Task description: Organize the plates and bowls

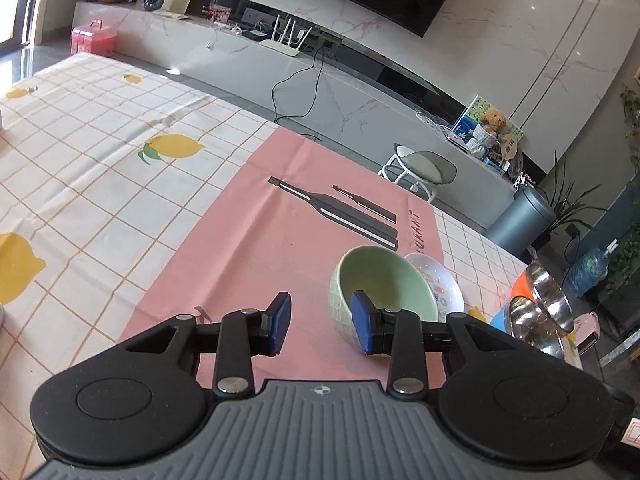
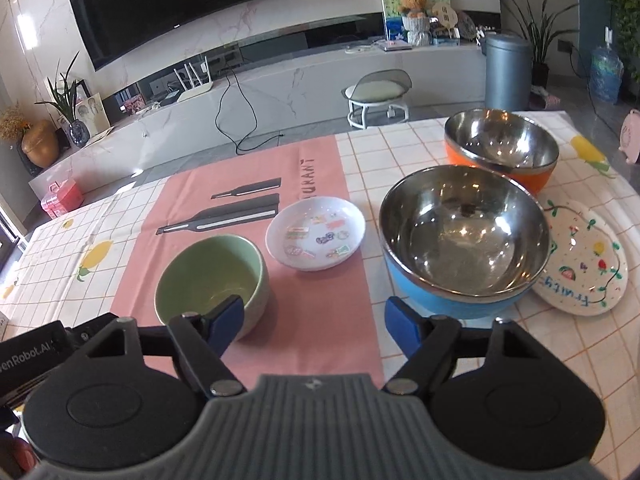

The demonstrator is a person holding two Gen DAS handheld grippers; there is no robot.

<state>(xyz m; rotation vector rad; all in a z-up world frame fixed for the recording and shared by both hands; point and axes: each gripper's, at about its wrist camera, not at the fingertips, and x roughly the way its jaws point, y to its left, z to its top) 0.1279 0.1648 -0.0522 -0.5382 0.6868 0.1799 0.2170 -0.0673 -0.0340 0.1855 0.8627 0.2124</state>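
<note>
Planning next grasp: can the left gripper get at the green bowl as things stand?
Probably yes. The left gripper is open and the green bowl sits just ahead, its near wall level with the right-hand finger. Nothing lies between them on the pink mat.

Ahead of the tongs lies a pink placemat (image 2: 256, 216) on a lemon-print tablecloth (image 1: 100, 168). Beyond stand a white stool (image 2: 378, 96) and grey bin (image 2: 507, 72).

Glossy steel-lined blue bowl (image 2: 464, 240)
</note>
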